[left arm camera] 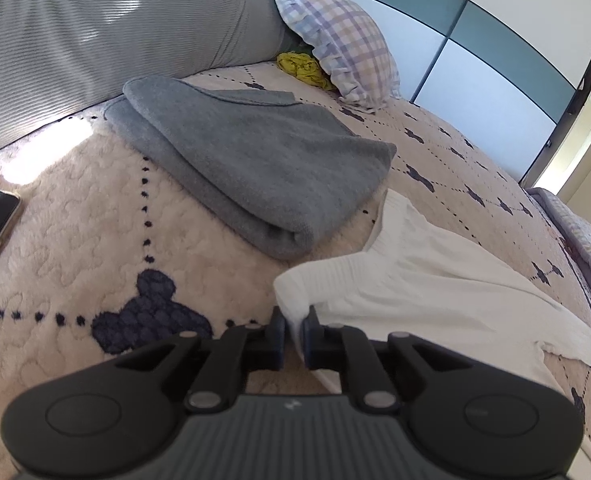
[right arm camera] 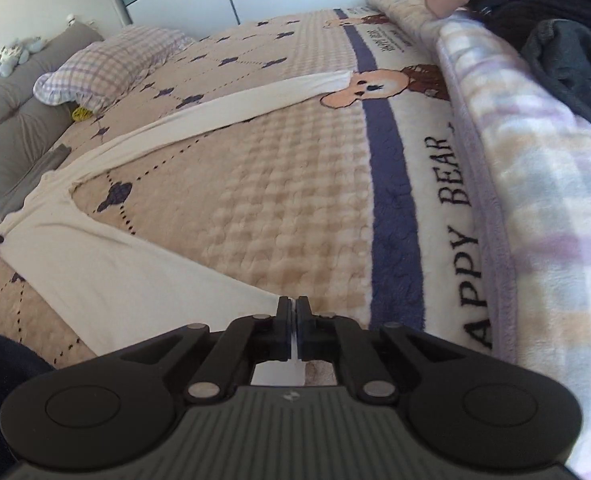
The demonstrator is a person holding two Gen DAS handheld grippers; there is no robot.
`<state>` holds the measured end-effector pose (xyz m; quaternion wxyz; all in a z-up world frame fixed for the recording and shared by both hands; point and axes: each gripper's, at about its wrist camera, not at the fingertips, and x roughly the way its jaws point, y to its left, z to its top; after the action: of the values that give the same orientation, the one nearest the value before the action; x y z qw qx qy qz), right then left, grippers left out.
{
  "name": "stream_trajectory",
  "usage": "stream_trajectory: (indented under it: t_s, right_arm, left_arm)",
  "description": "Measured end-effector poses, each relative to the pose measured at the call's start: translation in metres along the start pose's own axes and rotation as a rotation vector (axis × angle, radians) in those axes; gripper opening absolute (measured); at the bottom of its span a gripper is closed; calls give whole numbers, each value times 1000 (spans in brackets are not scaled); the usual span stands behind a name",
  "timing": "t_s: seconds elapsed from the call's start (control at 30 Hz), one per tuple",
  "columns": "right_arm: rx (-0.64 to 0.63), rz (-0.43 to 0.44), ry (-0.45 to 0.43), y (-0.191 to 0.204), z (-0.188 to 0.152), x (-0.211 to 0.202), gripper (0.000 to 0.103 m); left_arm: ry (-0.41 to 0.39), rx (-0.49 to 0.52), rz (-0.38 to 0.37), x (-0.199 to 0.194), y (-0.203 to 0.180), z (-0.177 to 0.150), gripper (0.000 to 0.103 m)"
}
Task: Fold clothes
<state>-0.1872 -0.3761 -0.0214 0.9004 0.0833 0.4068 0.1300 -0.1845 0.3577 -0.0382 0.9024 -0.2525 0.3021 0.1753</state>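
So both grippers are clamped on the white leggings [right arm camera: 107,276], which lie spread in a V on the bear-print bed blanket [right arm camera: 263,208]; left gripper [left arm camera: 293,322] fingers pinch the waistband corner, right gripper [right arm camera: 294,308] fingers are shut on a leg hem; looks like the fold is just starting; next I'd guess that leg gets carried across onto the other one, keeping it taut; folded grey towel [left arm camera: 255,160] sits nearby.

White trousers [left arm camera: 435,264]; grey folded towel [left arm camera: 255,160]; checked pillow [left arm camera: 343,44]; beige bear-print blanket [right arm camera: 255,208].
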Motion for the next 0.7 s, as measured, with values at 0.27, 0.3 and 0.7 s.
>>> stream_trajectory:
  t_s: [0.27, 0.3, 0.7]
  right_arm:
    - [17, -67, -19, -1, -2, 7, 3]
    - [17, -76, -23, 0, 0, 10, 3]
    - [5, -135, 9, -2, 11, 34, 3]
  left_arm:
    - [-9, -8, -10, 1, 2, -3, 8]
    - [-10, -11, -12, 1, 3, -3, 9]
    - [9, 58, 8, -9, -9, -2, 47]
